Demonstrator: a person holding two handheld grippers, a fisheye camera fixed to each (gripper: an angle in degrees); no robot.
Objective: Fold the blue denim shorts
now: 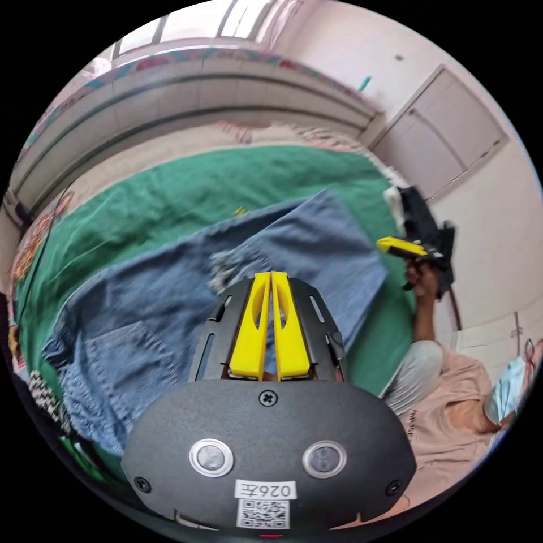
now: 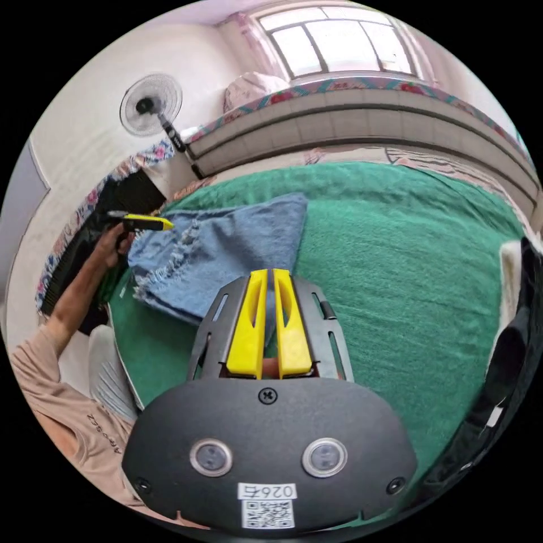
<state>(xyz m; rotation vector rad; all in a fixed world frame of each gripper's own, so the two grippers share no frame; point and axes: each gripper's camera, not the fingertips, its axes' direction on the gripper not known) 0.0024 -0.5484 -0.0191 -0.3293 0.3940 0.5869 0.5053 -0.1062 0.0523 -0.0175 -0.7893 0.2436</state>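
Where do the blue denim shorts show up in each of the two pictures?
Left gripper view: the blue denim shorts spread across the middle and lower left, behind the yellow tool tips.
Right gripper view: the shorts lie left of centre, frayed hem toward the person's hand.
Shared landmark: the green cloth under the shorts.

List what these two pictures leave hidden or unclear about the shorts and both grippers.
- Shorts: in the left gripper view the near edge is hidden behind the left hand-held gripper; the waistband end runs into the dark rim.
- Right hand-held gripper: in the right gripper view its jaws look closed, but whether denim sits between them is unclear.
- In the left gripper view the right one is small and blurred.
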